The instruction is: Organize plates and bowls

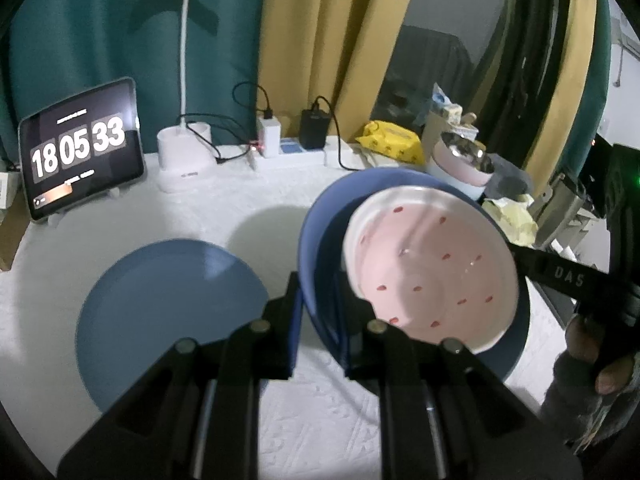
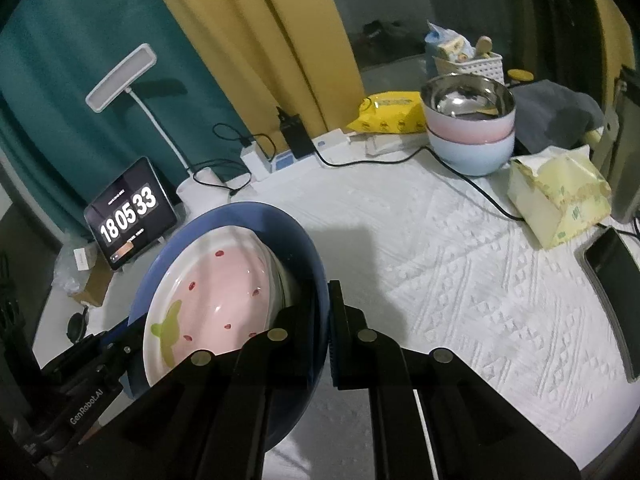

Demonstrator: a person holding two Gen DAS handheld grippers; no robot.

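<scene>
A blue plate [image 1: 320, 240] with a pink strawberry-patterned plate [image 1: 432, 272] lying in it is held tilted above the table. My left gripper [image 1: 320, 312] is shut on the blue plate's near rim. My right gripper [image 2: 320, 320] is shut on the opposite rim of the same blue plate [image 2: 248, 220], with the pink plate [image 2: 212, 296] inside it. A second blue plate [image 1: 168, 316] lies flat on the white tablecloth to the left. Stacked bowls, steel over pink over pale blue [image 2: 470, 128], stand at the back right.
A tablet clock [image 1: 80, 148], a white desk lamp [image 1: 184, 152], a power strip with chargers [image 1: 296, 148] and a yellow packet [image 1: 392, 140] line the back. A tissue pack [image 2: 560, 196] and a phone [image 2: 612, 276] lie at the right edge.
</scene>
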